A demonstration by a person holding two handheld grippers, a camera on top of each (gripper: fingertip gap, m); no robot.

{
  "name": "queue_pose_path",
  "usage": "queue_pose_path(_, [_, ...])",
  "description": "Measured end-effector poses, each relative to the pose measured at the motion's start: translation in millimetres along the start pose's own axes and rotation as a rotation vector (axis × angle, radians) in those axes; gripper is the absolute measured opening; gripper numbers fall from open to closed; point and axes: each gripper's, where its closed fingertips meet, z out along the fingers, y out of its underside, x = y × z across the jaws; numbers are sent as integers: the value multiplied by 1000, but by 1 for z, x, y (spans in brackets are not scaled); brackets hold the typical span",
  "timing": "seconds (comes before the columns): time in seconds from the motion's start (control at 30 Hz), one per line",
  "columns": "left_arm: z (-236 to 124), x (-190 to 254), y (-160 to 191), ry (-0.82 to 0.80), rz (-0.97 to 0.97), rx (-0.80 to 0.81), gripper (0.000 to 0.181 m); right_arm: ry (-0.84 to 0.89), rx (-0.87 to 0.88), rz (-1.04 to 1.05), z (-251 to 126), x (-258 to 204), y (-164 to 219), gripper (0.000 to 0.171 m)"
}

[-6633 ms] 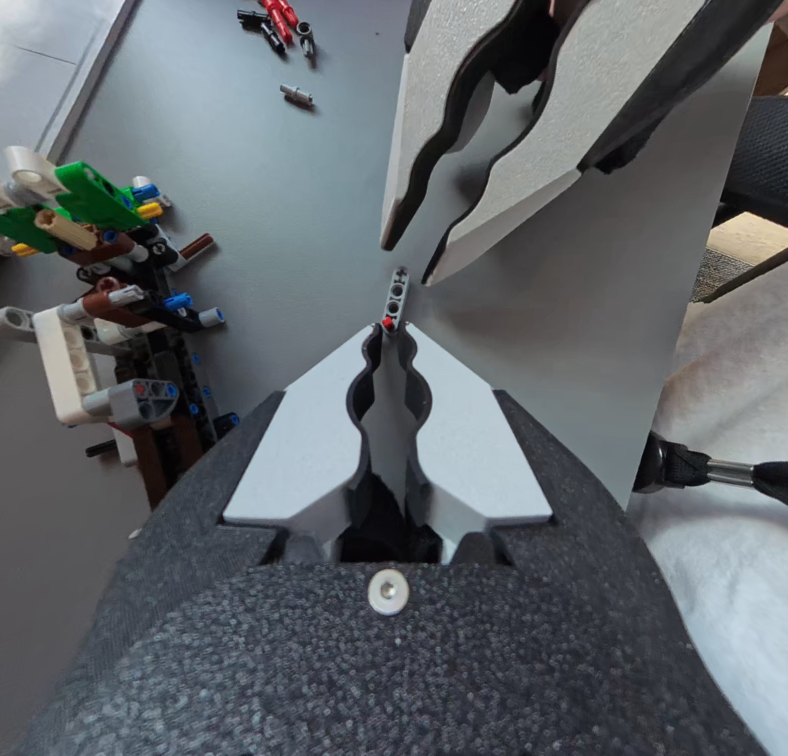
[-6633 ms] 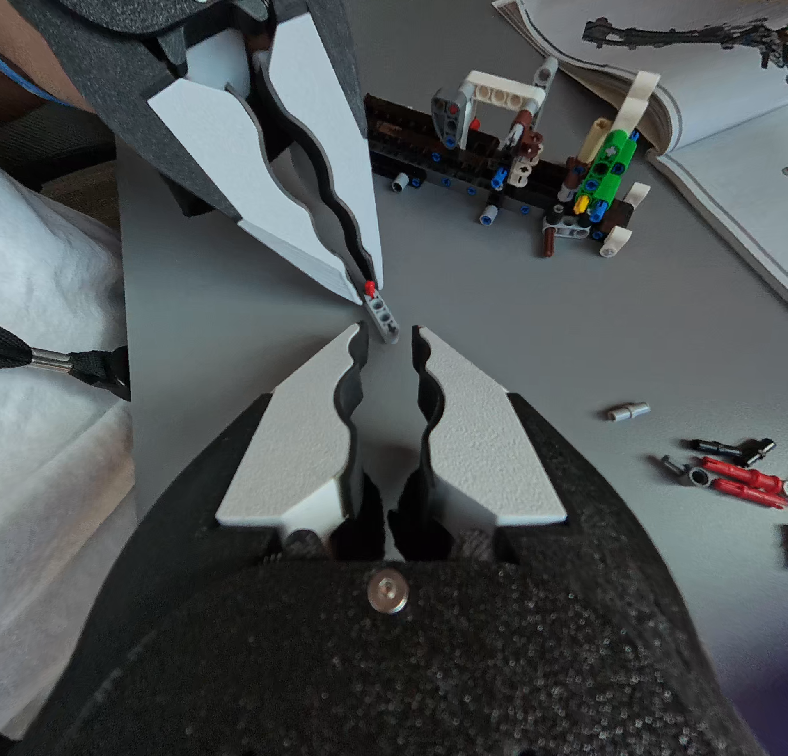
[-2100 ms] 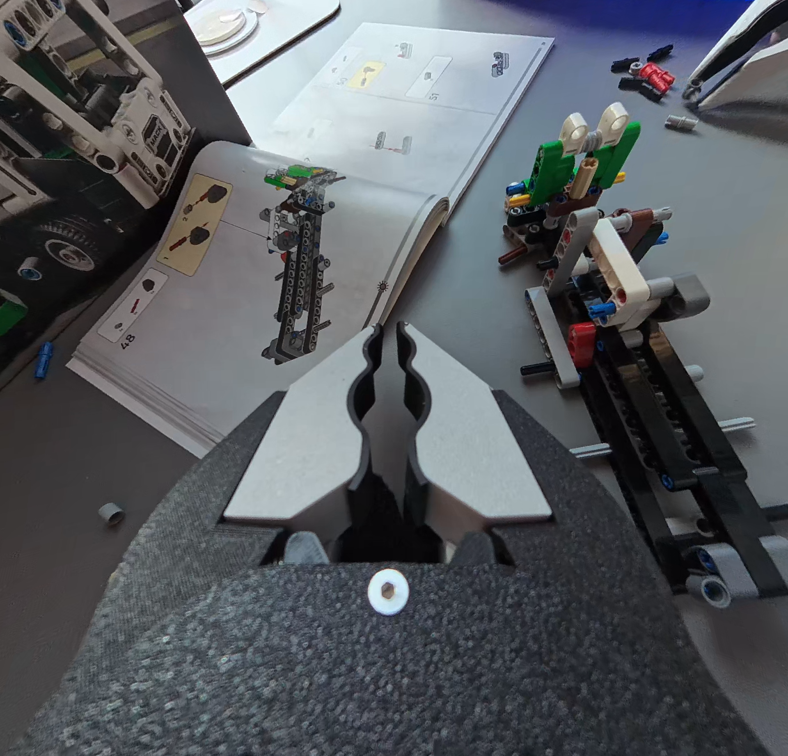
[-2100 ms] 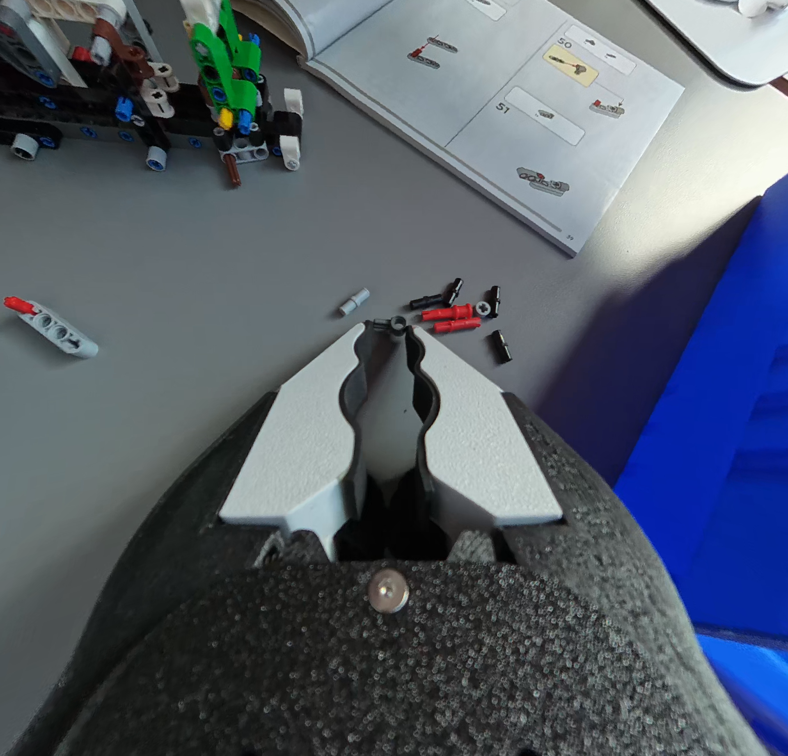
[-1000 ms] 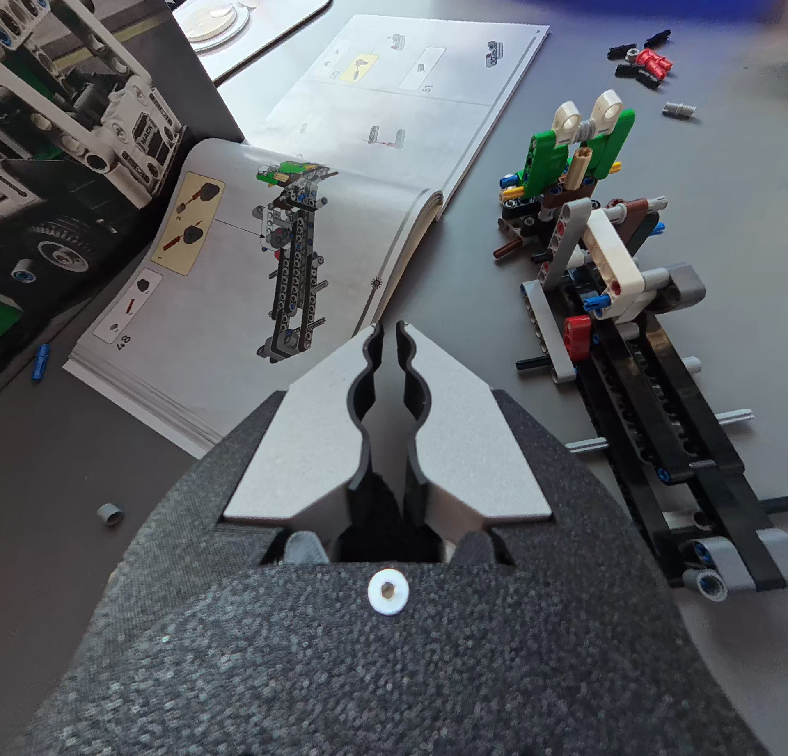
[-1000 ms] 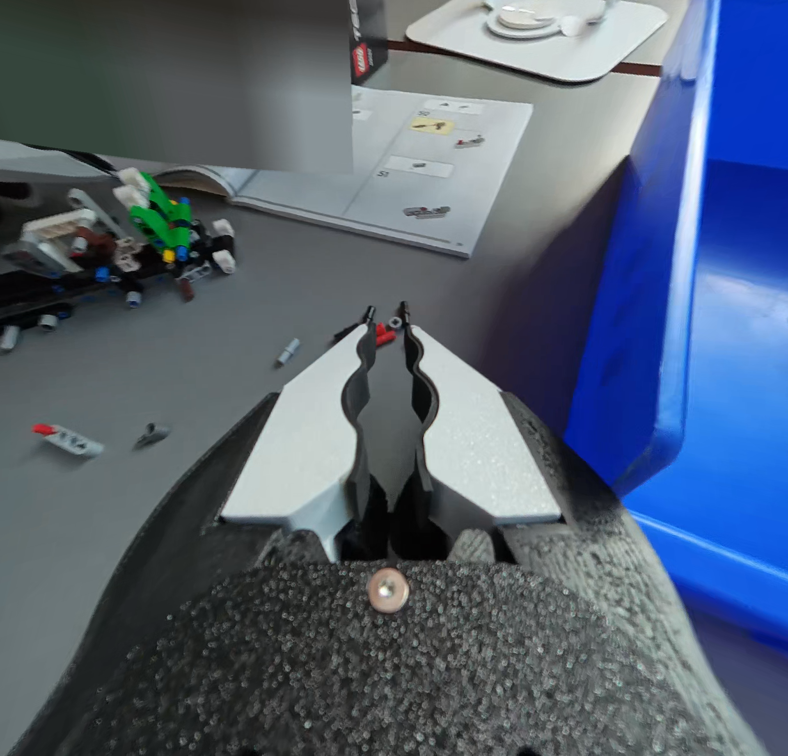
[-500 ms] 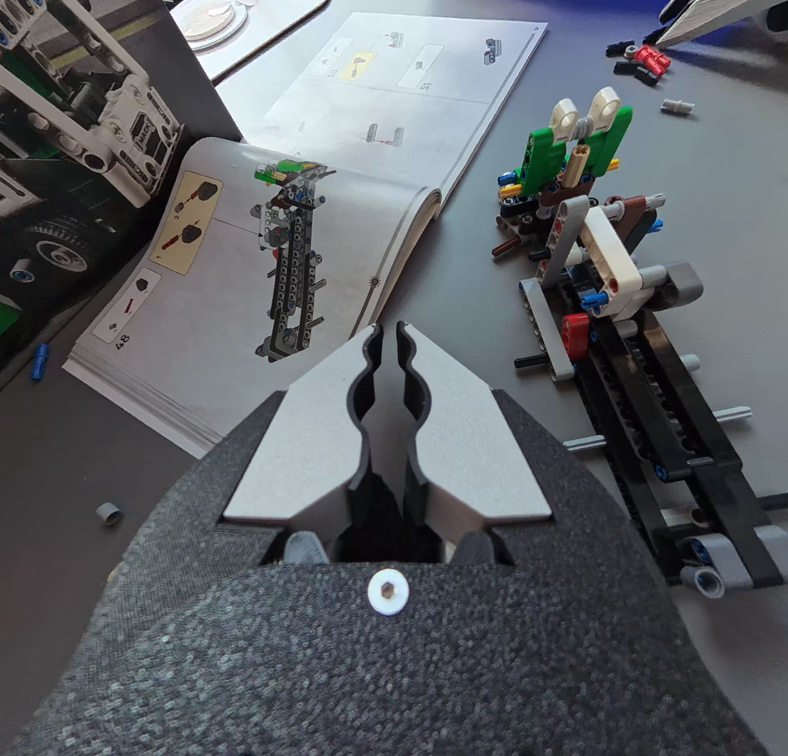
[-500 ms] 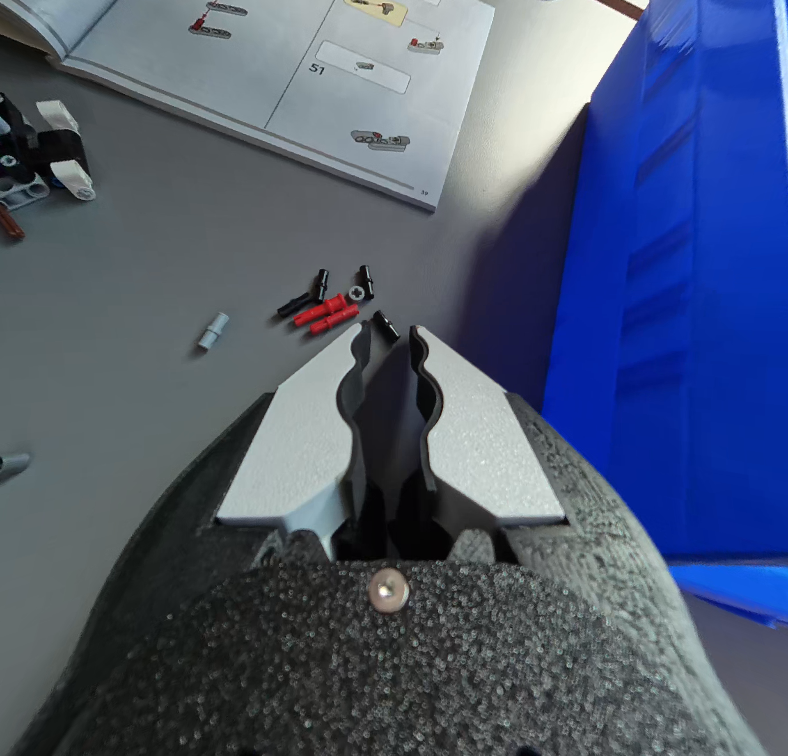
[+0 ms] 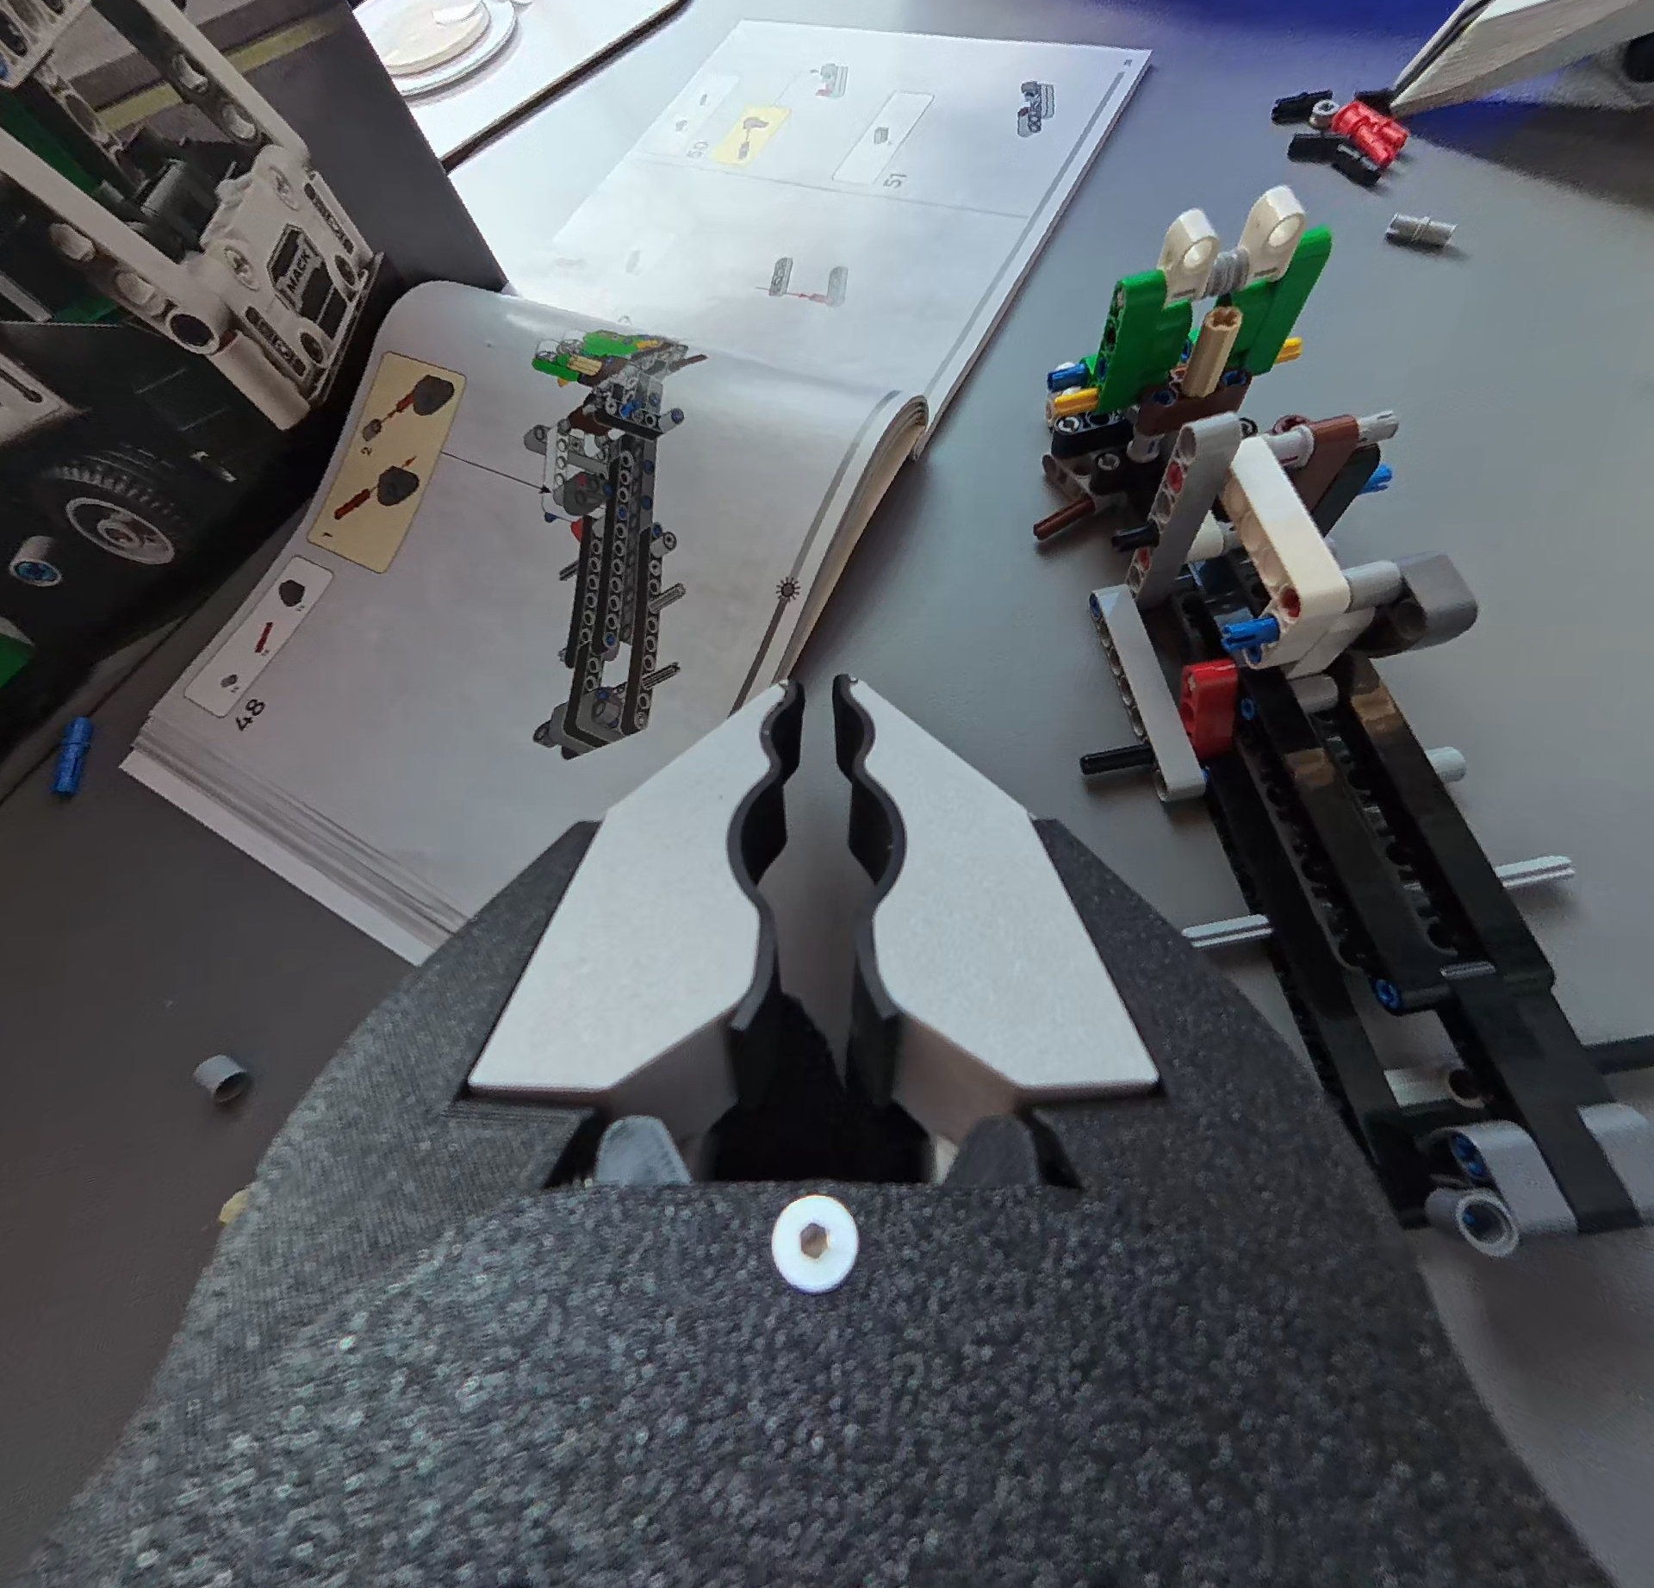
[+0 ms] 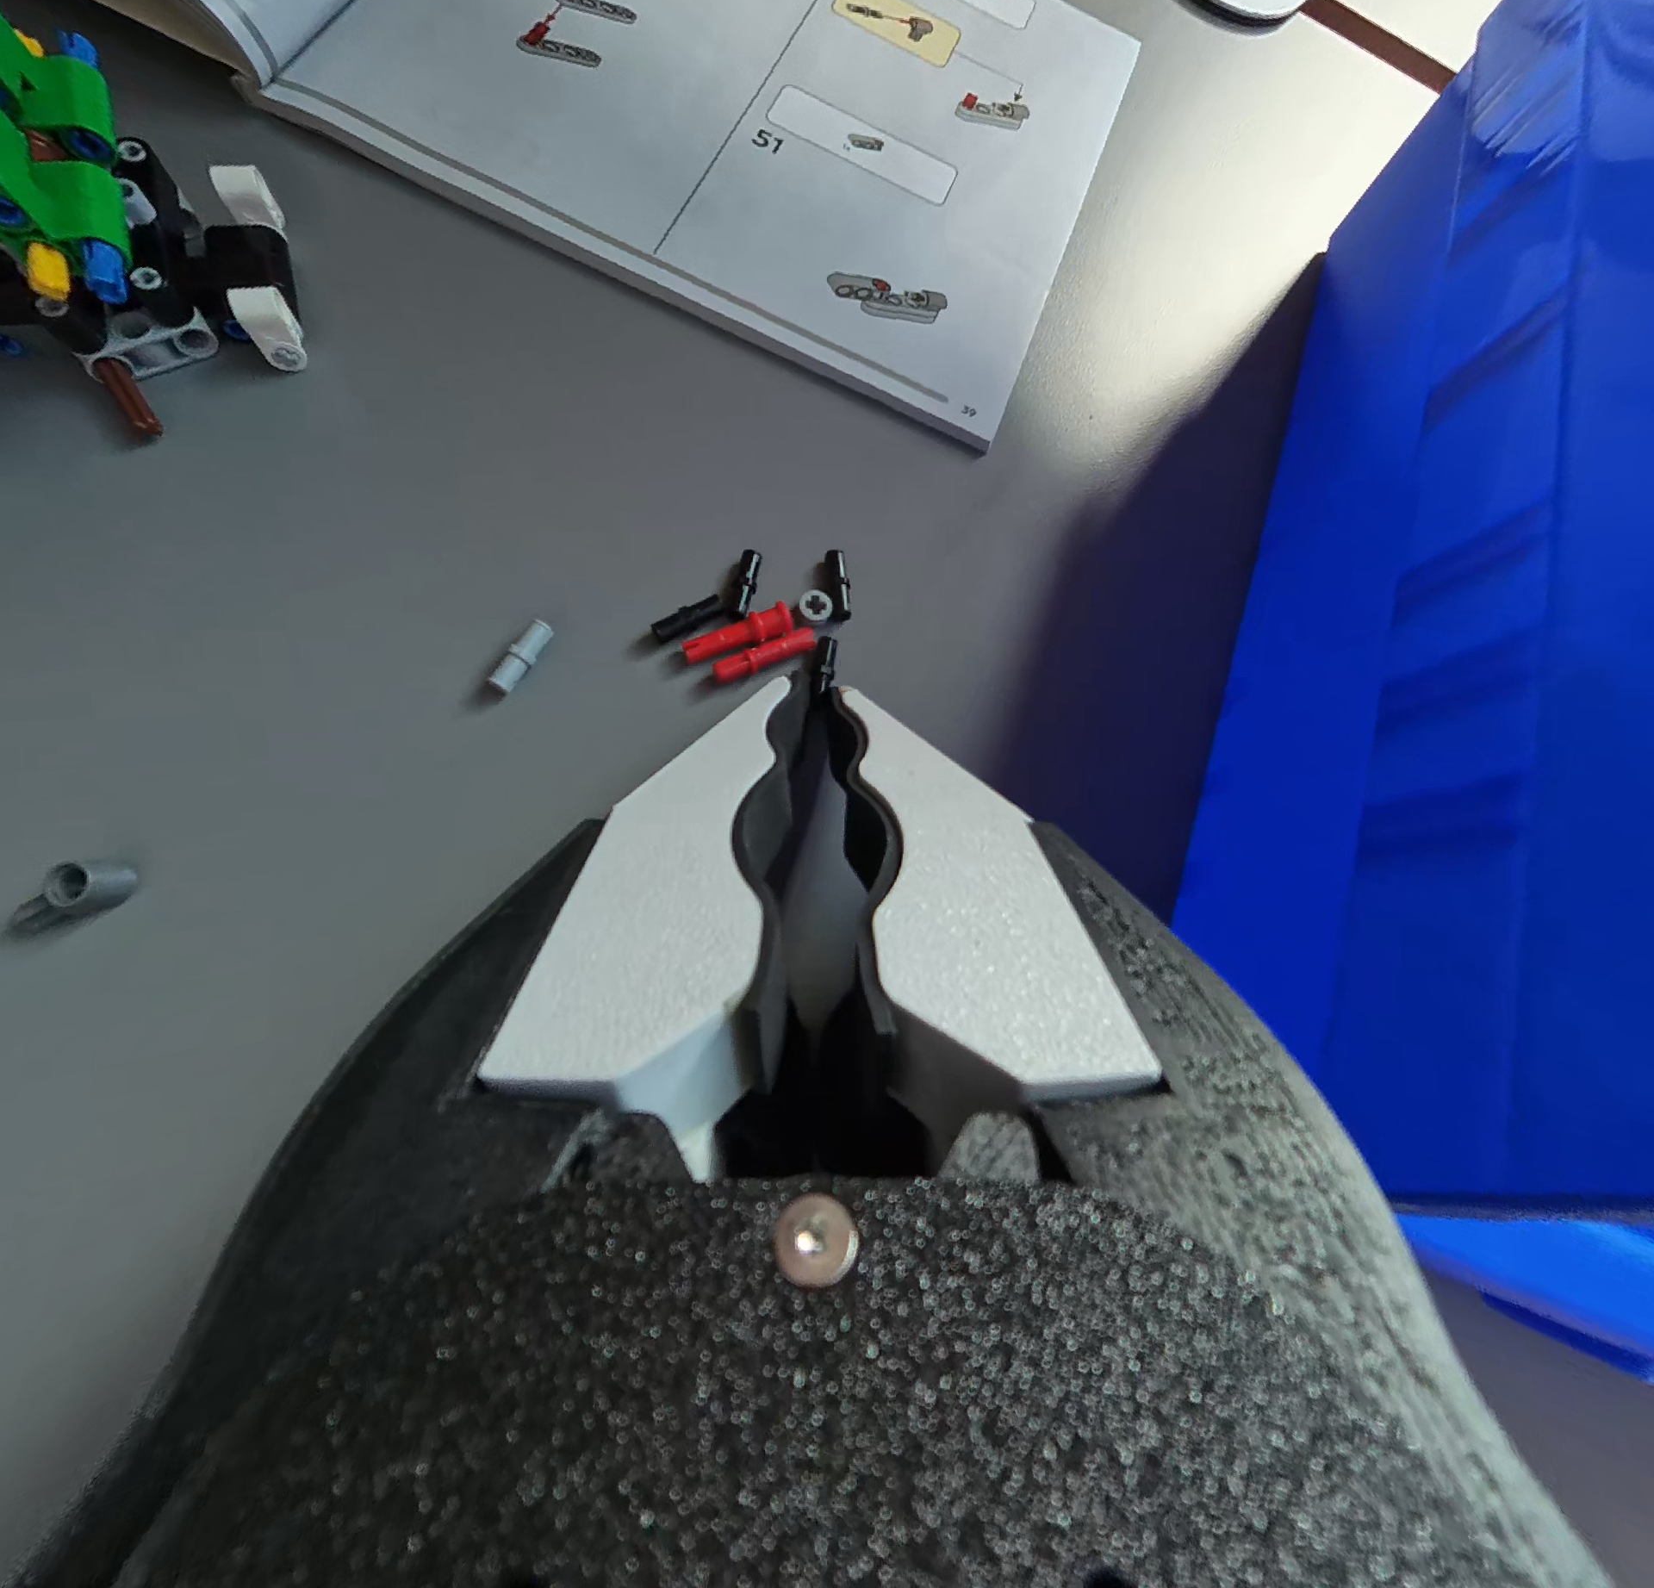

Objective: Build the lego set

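Step in hand: fetching a small connector from the loose pile for the build; judged from the right tool's place at that pile.

Right tool [image 10: 816,693]: its fingers are pressed almost together on a black pin [image 10: 824,657], whose free end sticks out past the tips. The pinch itself is in shadow, so the hold looks real but I cannot be sure how firm it is.

Loose pile: two red pins [image 10: 747,641], more black pins [image 10: 745,578] and a small grey bush [image 10: 815,605] lie just beyond the tips on the grey desk [image 10: 358,560]; a light grey pin [image 10: 520,657] lies apart to the left.

Left tool [image 9: 818,687]: nearly closed with a thin gap, holding nothing, hovering over the near edge of the open instruction booklet [image 9: 430,578].

Lego model [image 9: 1342,739]: the part-built black frame with its green and white top lies on the desk to the right of the left tool, well apart from the pile.

Blue bin [image 10: 1477,650]: stands close on the right of the right tool.

Next move calls for: lifting the pin clear without brushing its neighbours, then carrying it to the model and lining it up with an open hole; the left tool would likely need to steady the frame.

Risk: a pin this slim may twist or slip out of the tips.
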Motion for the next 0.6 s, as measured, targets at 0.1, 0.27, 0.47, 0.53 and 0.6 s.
queue_pose_path(0.1, [0, 0, 1, 1, -2, -4, 6, -7, 34, -30, -4, -4, -4, 3])
queue_pose_path(0.27, [1, 0, 1, 0, -1, -6, 6, -64, 121, -74, -13, -17, -14, 3])
queue_pose_path(0.47, [0, 2, 1, -14, 31, -3, 5, -294, 197, -166, -26, -60, -22, 3])
queue_pose_path(0.53, [-1, 3, 0, -19, 36, 1, 5, -388, 212, -171, -32, -73, -23, 3])
queue_pose_path(0.6, [-3, 6, -2, -14, 32, 12, 5, -480, 228, -184, -40, -85, -23, 3])
